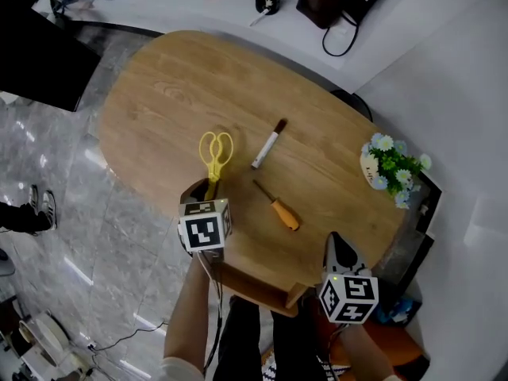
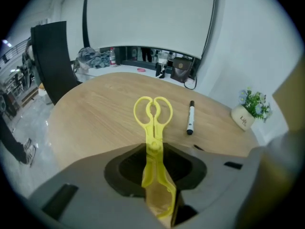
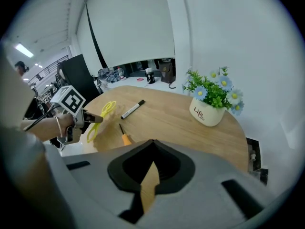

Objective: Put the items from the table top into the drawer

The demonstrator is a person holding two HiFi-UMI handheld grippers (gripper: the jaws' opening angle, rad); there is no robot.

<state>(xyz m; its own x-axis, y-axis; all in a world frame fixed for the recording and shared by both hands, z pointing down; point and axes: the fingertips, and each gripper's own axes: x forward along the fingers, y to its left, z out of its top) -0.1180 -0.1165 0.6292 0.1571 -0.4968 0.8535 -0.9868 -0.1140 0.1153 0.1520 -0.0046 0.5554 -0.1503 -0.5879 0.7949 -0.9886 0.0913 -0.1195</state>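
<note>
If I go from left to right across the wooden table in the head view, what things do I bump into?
Yellow plastic scissors → black-and-white marker pen → white pot of blue and white flowers. The orange-handled screwdriver lies just below the marker in the picture, so it has no clear place in line.

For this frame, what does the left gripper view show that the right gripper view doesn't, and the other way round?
Only the left gripper view: the left gripper from inside, its jaws closed on the blade end of the yellow scissors.
Only the right gripper view: the right gripper, shut and empty, the hand carrying the left gripper, and the orange handle of the screwdriver.
Both: the scissors, the black marker, the flower pot and the wooden table.
</note>
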